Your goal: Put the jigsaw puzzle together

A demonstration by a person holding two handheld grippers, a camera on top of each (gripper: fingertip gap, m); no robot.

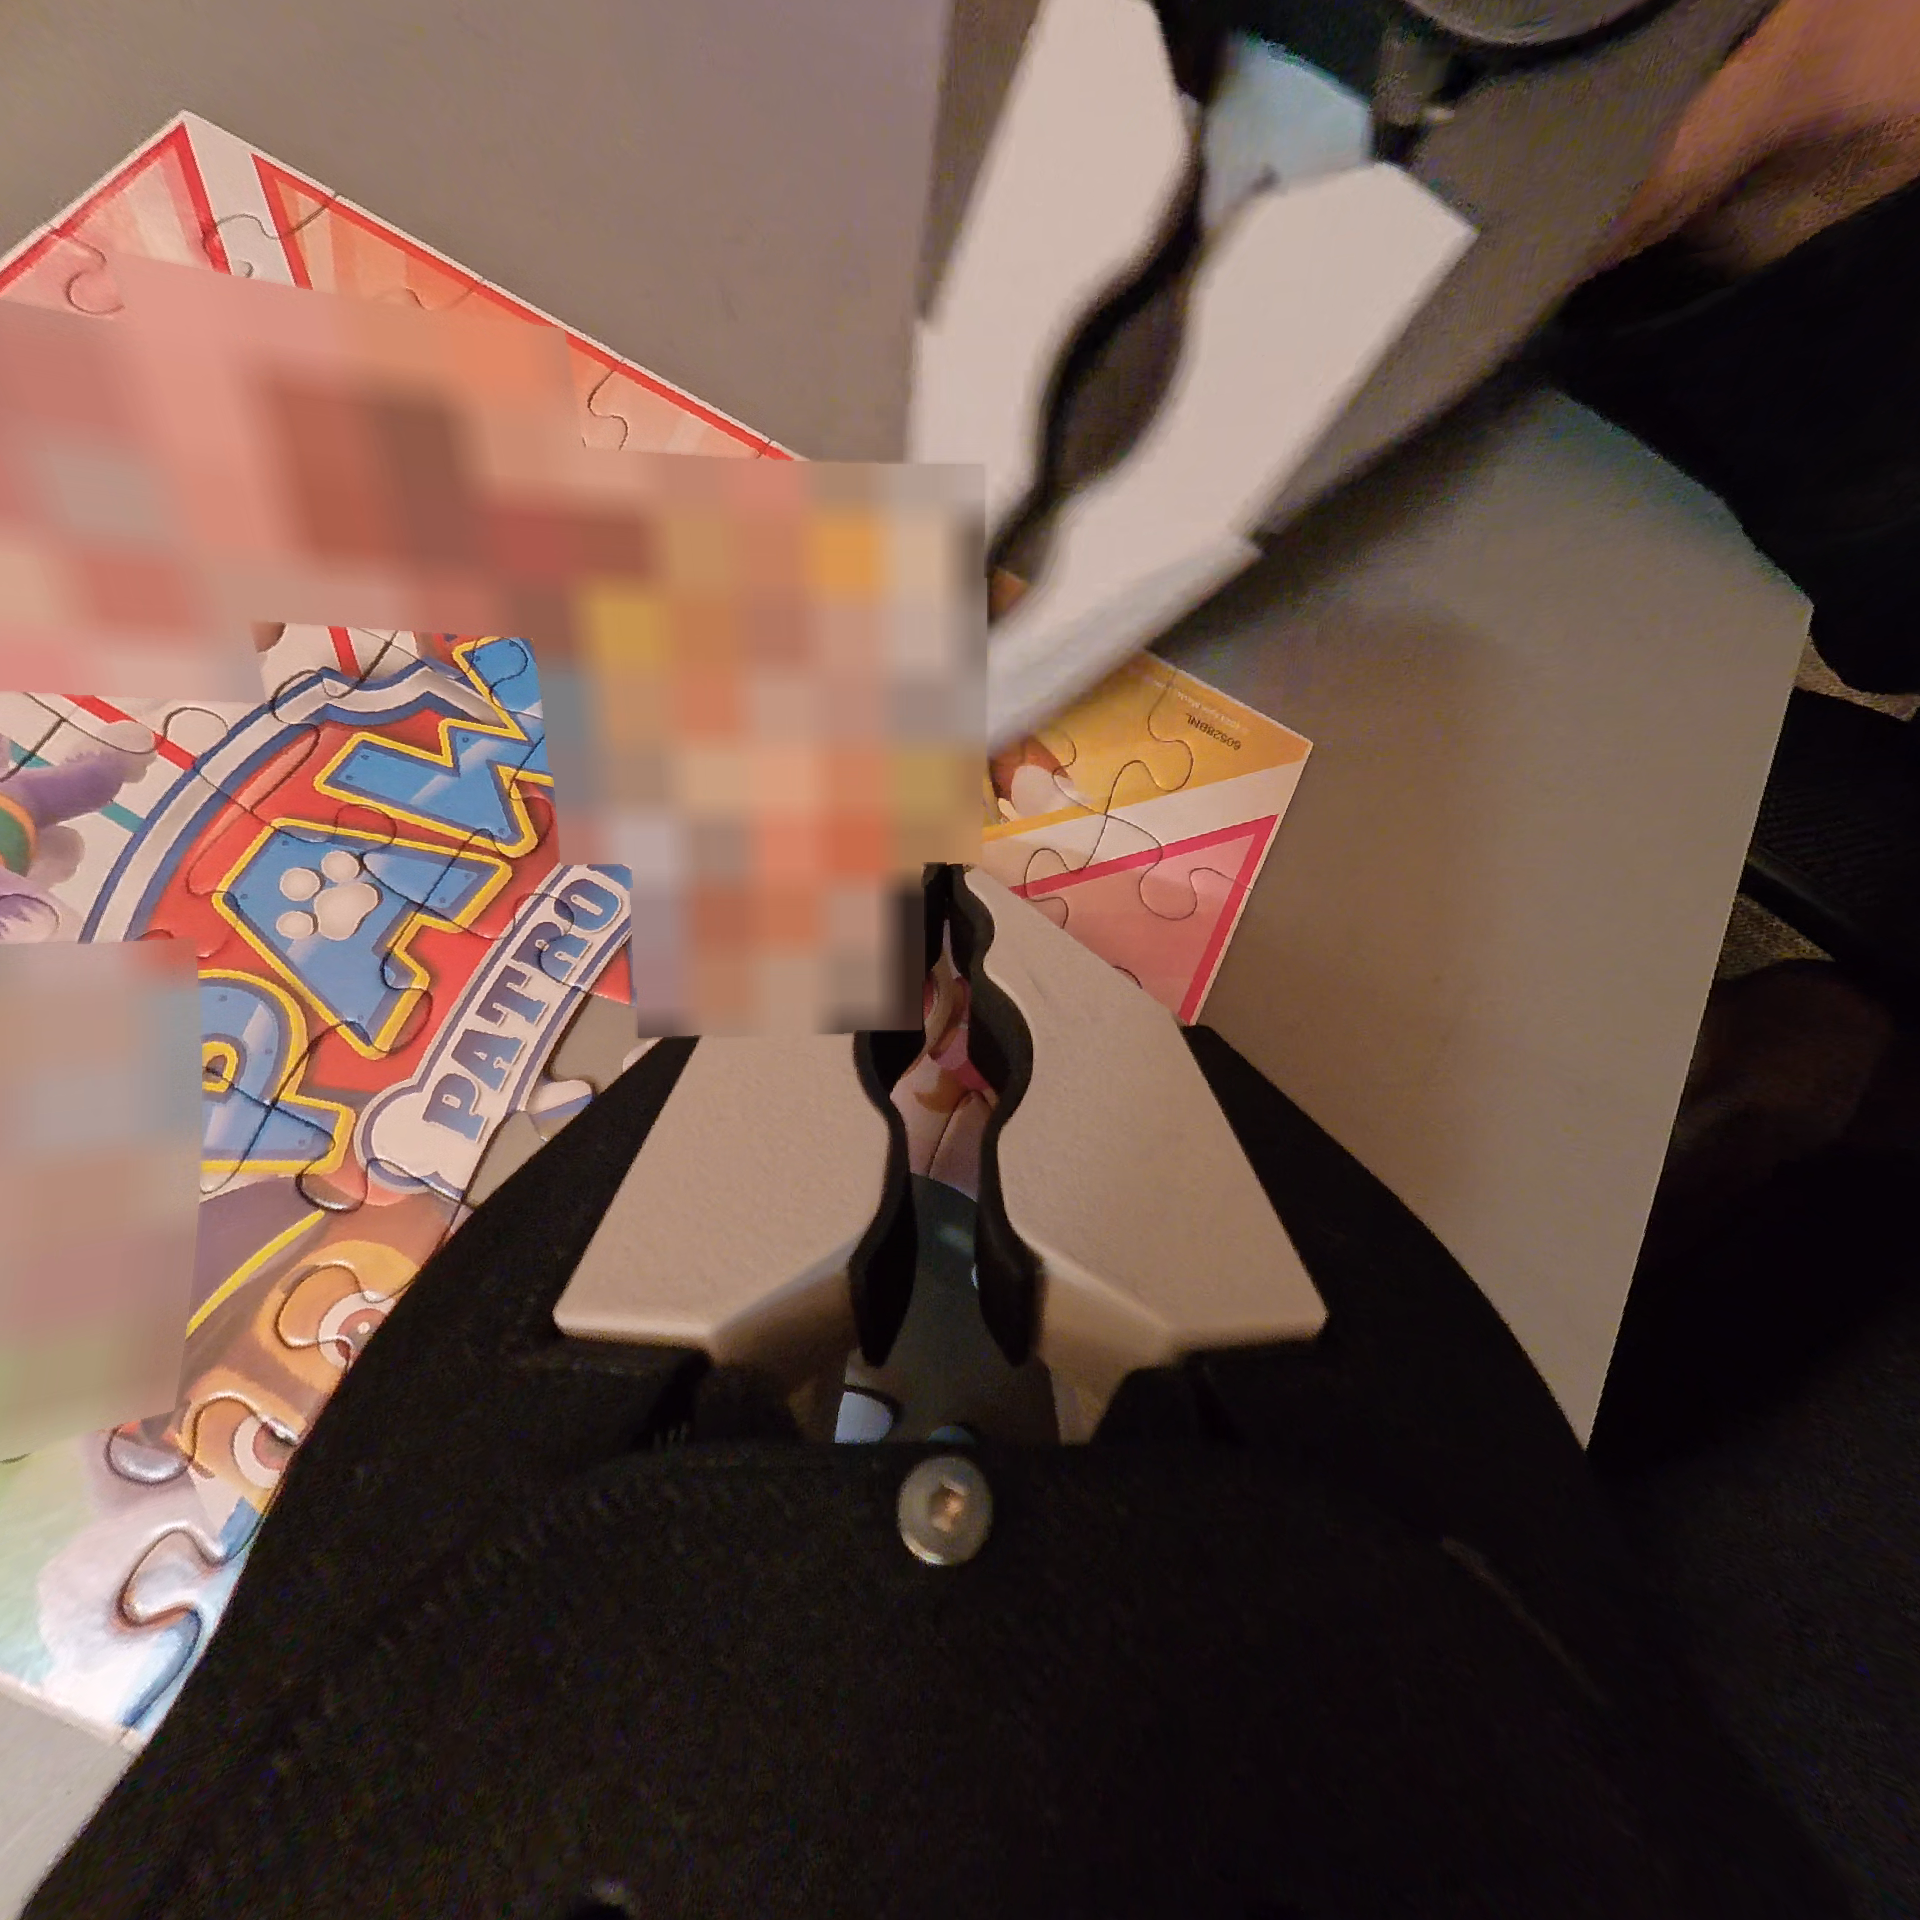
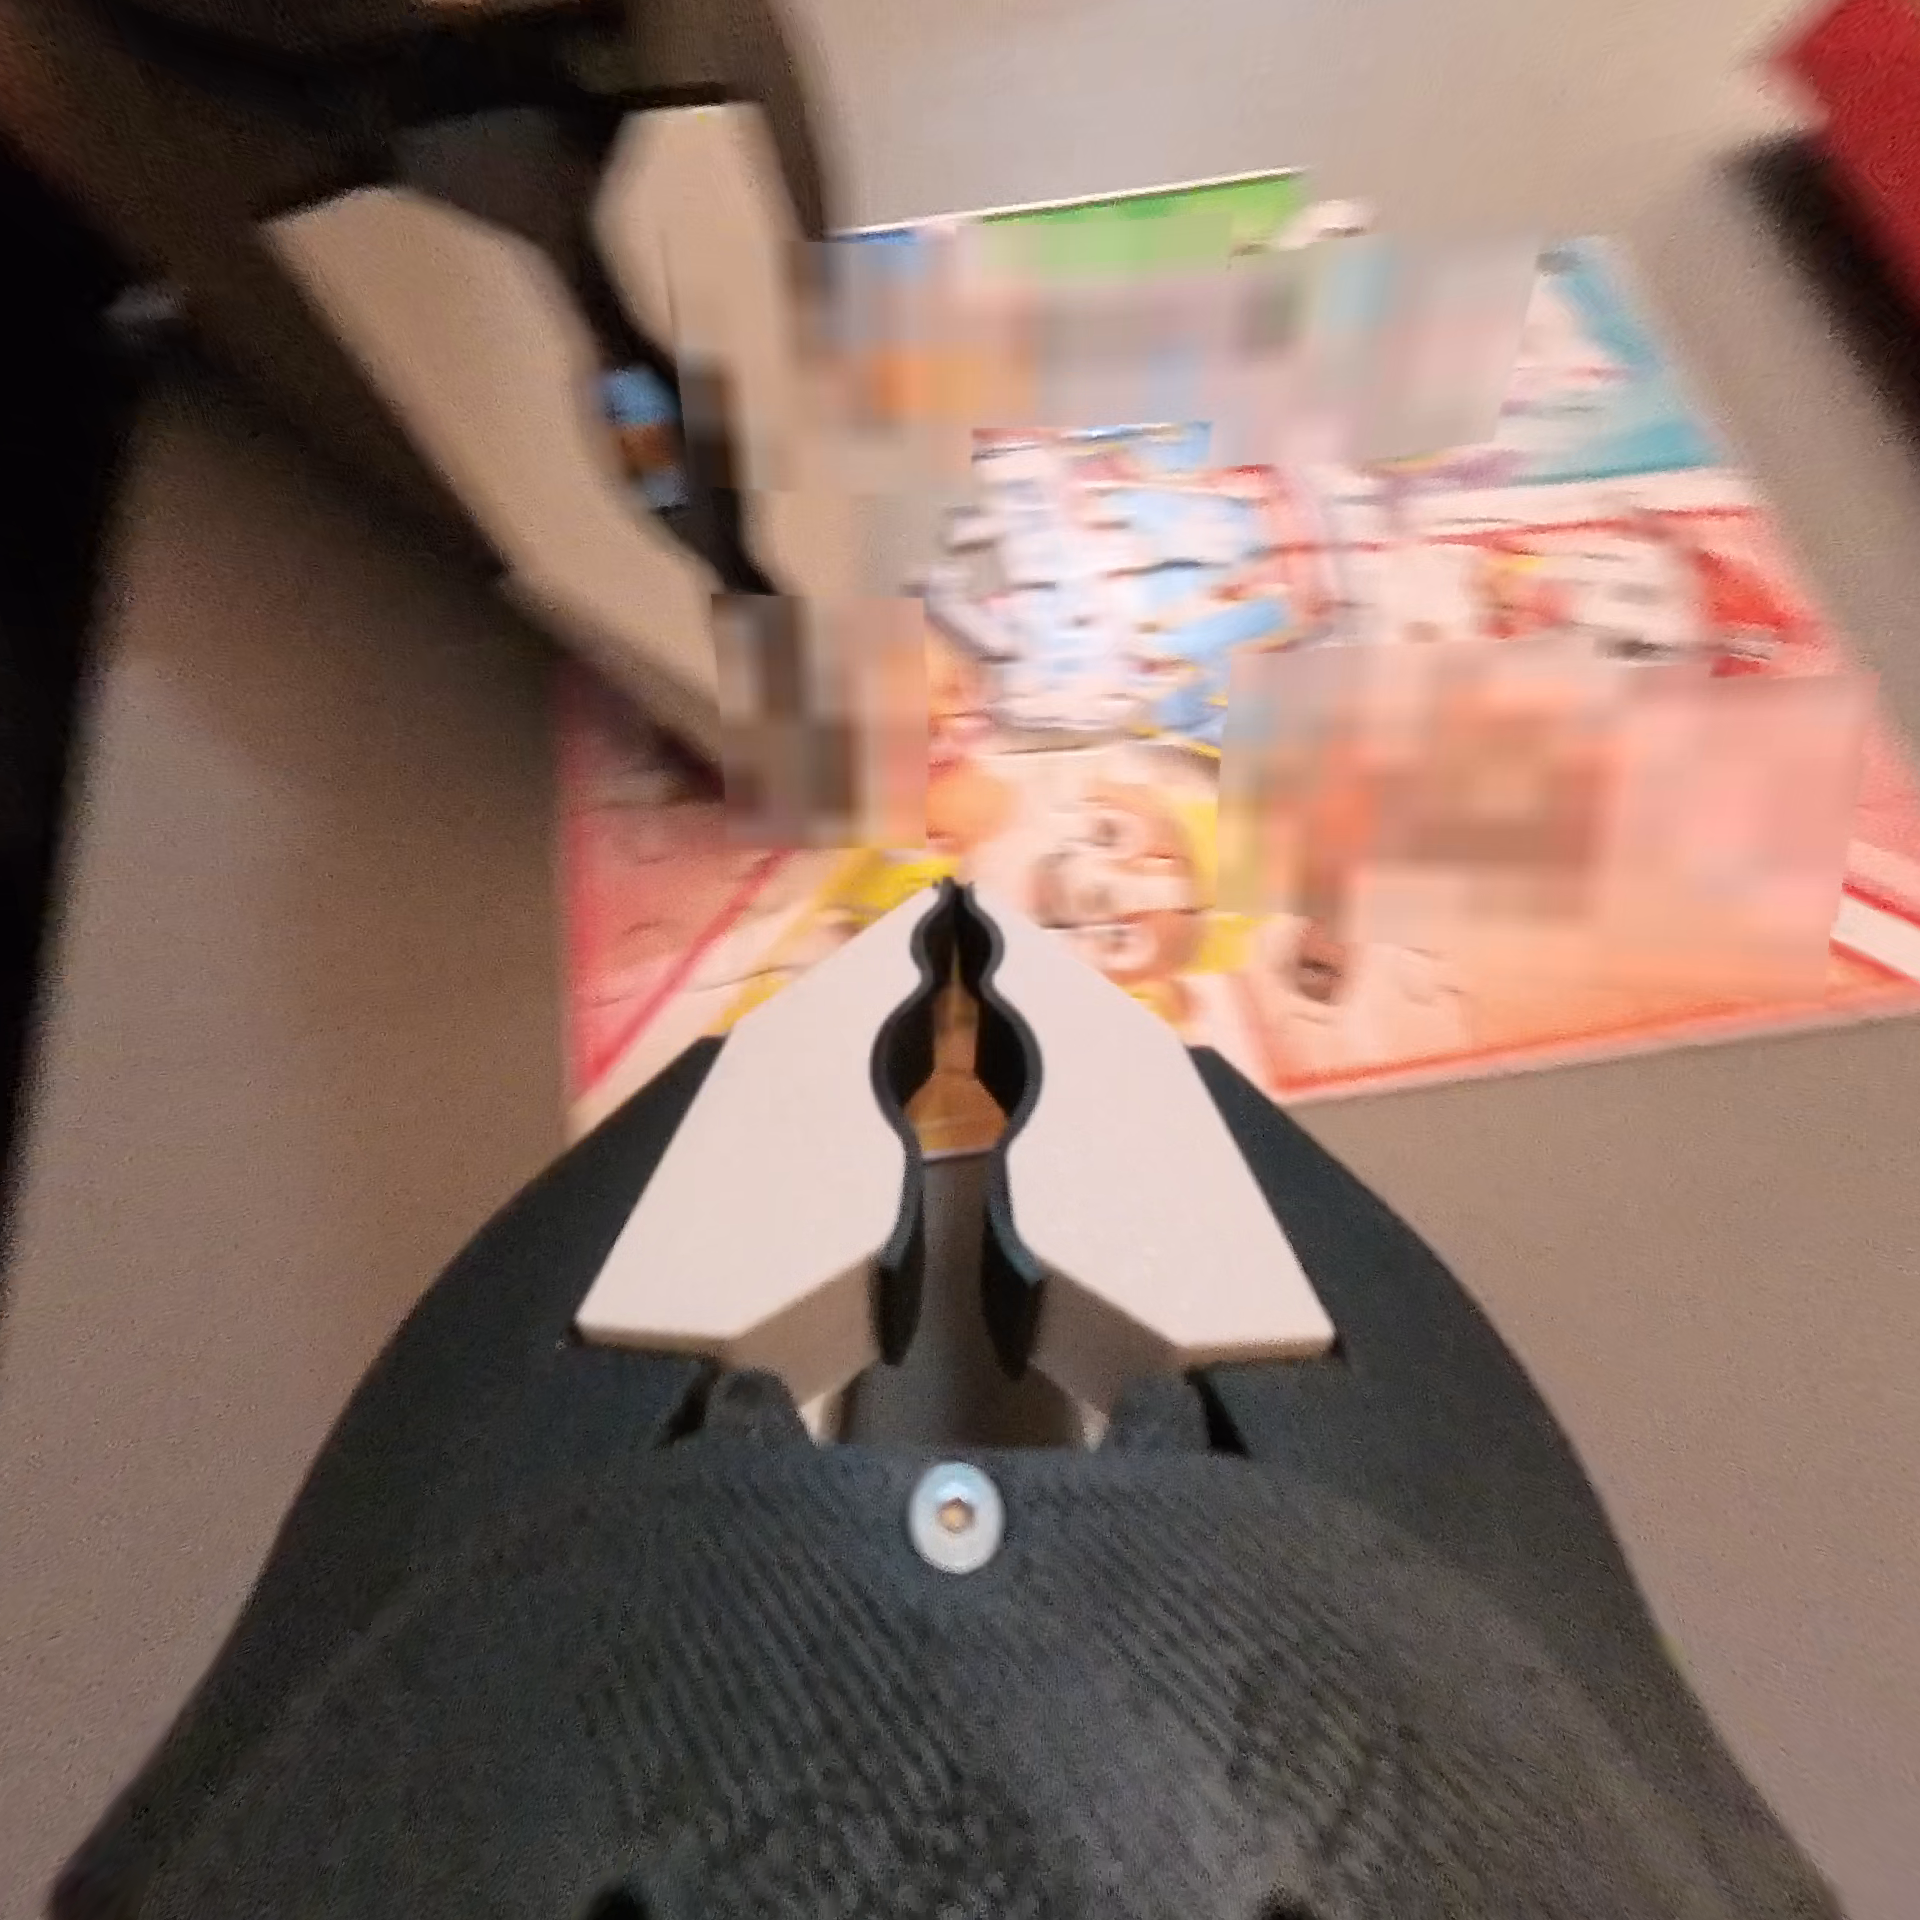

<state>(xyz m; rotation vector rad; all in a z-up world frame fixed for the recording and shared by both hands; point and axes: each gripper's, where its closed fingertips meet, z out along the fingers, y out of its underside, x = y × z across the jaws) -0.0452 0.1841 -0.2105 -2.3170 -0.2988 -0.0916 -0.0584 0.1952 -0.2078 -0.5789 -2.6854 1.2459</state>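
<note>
Both grippers have their fingers pressed together on nothing. The left gripper (image 1: 948, 883) hangs right over the near edge of the cartoon jigsaw puzzle (image 1: 343, 883) lying flat on the grey table (image 1: 1455, 831). The right gripper (image 2: 954, 888) sits over the yellow corner, so it's closer to that end; most of the picture spreads off to its right.

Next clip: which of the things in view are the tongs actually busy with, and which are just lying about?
In use:
- jigsaw puzzle on the grey table
- left tongs, shut, tips over the puzzle
- right tongs, shut, tips over the puzzle's near edge

Lying about:
- red thing at the table's far corner, too blurred to name
</note>
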